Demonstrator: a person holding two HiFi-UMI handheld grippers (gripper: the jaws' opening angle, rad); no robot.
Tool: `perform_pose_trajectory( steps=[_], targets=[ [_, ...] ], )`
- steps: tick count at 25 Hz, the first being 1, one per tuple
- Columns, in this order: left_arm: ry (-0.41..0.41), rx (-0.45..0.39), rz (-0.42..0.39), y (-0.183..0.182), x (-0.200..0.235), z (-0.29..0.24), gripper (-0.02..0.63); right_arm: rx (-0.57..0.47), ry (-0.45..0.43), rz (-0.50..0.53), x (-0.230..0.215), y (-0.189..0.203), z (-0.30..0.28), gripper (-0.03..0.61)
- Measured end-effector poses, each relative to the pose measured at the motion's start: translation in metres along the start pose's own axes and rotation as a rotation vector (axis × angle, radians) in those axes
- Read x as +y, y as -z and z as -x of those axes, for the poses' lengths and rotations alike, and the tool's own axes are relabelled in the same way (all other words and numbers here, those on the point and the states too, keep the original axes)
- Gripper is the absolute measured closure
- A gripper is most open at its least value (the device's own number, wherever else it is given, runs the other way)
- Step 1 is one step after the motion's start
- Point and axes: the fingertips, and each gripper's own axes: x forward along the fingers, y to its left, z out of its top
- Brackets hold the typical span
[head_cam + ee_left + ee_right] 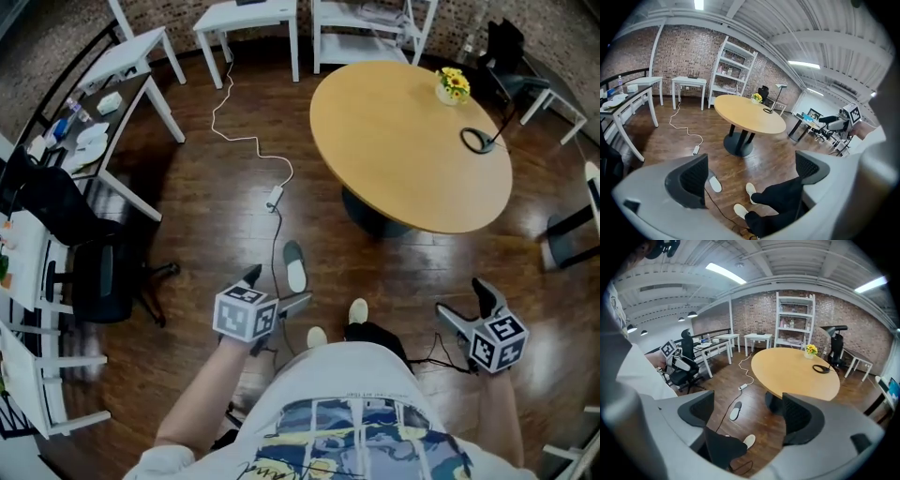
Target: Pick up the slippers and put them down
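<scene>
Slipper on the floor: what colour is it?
The slipper is grey with a white insole; head view shows best.

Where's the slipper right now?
Head view: the slipper lies on the wooden floor left of centre, just ahead of the left gripper, near the round table.

Taking the person's feet [358, 310] as the dial's centre in the head view, one slipper [294, 267] lies on the floor [216, 234] at 11 o'clock, just beyond the left gripper [278, 286]; the right gripper [459, 298] hangs at 3 o'clock, well apart from both. The round table [394, 159] stands at 1 o'clock, with a flower pot [453, 86] on its own 1 o'clock rim and a looped cable [478, 141] near its 3 o'clock rim. A cord [248, 141] runs over the floor at 11 o'clock, ending near the slipper. A small table [246, 17] and a shelf [370, 28] stand side by side far off at 12, a desk [117, 89] at 10 and an office chair [94, 272] at 9.
</scene>
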Motion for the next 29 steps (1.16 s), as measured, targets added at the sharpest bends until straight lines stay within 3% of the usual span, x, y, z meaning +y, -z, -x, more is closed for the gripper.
perform_pose_trajectory(
  steps=[7, 13, 19, 29],
  targets=[
    [-0.01, 0.037, -0.004, -0.005, -0.004, -0.032, 0.035, -0.043, 0.057, -0.104, -0.039, 0.02, 0.011, 0.115],
    [-0.017, 0.083, -0.025, -0.015, -0.011, -0.055, 0.035, -0.015, 0.085, -0.16, -0.062, 0.05, 0.018, 0.117],
    [-0.016, 0.126, -0.044, -0.023, -0.032, -0.083, 0.035, 0.011, 0.078, -0.143, -0.084, 0.062, 0.024, 0.117],
    [-0.028, 0.128, -0.037, -0.031, -0.067, -0.103, 0.035, -0.002, 0.036, -0.151, -0.109, 0.072, 0.025, 0.117]
  ],
)
